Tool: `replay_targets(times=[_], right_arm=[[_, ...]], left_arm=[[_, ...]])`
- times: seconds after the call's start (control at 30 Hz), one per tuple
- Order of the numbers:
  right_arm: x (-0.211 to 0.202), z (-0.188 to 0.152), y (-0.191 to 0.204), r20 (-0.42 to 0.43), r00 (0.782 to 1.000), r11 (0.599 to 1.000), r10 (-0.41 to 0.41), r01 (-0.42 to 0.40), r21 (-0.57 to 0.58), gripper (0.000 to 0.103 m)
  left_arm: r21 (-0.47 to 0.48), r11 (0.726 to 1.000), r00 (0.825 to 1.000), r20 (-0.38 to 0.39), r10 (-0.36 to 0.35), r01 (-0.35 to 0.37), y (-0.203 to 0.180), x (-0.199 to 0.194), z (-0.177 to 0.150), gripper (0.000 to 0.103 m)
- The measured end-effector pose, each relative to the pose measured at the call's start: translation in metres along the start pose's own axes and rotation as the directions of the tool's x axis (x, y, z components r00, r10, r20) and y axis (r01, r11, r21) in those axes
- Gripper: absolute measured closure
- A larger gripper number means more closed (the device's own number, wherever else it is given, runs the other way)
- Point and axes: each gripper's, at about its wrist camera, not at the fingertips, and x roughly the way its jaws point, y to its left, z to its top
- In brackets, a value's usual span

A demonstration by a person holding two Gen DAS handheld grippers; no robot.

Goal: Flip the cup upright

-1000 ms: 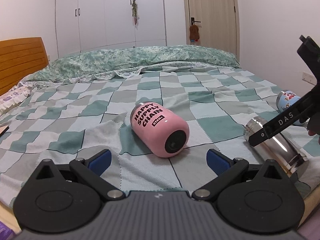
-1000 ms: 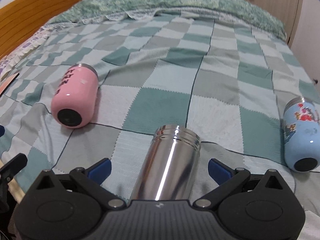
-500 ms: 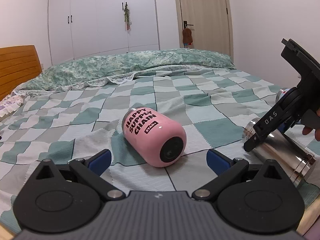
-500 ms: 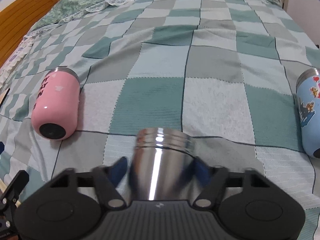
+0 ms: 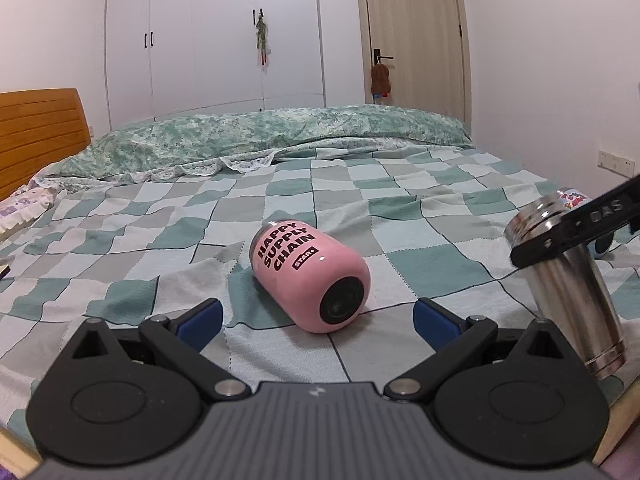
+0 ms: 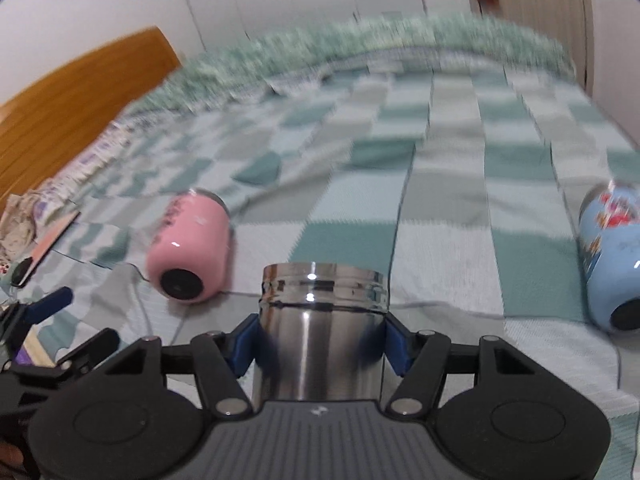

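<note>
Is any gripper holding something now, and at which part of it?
The right gripper clamps the steel cup on its side wall, just below the ridged rim. The left gripper is open, holding nothing.

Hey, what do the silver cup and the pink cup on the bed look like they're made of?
Silver cup: bare polished metal, probably stainless steel, with mirror-like streaks and reflections. Pink cup: glossy pink coating with small highlights and printed black lettering; the metal-looking rim hints at steel underneath, but that is uncertain.
</note>
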Motion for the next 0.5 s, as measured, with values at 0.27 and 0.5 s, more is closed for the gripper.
replay_targets(times=[0.27, 0.5], right_arm=[[-0.040, -0.012, 0.036, 0.288, 0.957, 0.983, 0.031, 0.024, -0.183, 0.041], [-0.024, -0.014, 0.071, 0.438, 0.899, 0.948, 0.033, 0.111, -0.300, 0.041]], left_arm=[[-0.022, 1.000, 1.000, 0.019, 0.019, -0.019, -0.001, -0.018, 0.001, 0.000], [-0.035, 0.998, 0.998, 0.033, 0.055, -0.054, 0.000, -0.030, 0.001, 0.000]])
